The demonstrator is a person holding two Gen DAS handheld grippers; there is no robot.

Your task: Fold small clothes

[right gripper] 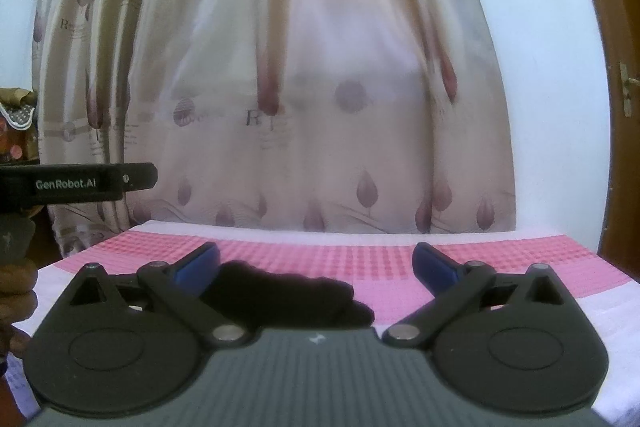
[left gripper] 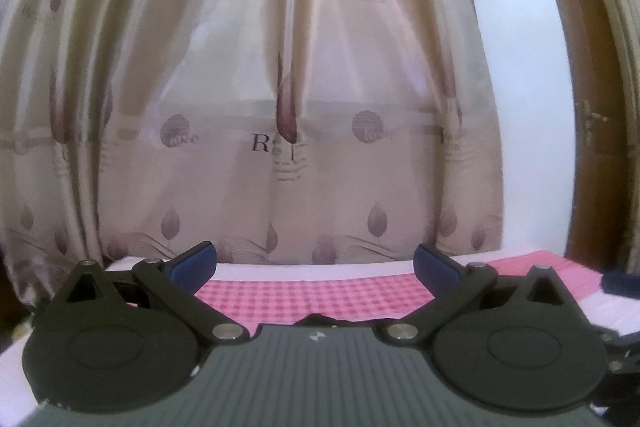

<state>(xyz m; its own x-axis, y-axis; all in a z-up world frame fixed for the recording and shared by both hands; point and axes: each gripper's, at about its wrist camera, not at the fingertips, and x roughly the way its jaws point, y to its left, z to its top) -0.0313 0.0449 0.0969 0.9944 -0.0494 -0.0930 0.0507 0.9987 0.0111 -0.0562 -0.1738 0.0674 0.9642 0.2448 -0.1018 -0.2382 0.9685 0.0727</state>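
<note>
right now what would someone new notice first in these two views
The big beige curtain printed with purple leaves fills the background of both views. Below it lies a pink checked cloth on the white surface, with a dark garment crumpled near the right gripper, whose blue-padded jaws stand wide open, as do the left gripper's.

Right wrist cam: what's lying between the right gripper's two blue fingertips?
In the right wrist view, the open right gripper frames a dark crumpled garment toward its left finger. The remaining stretch is bare pink checkered cloth.
</note>
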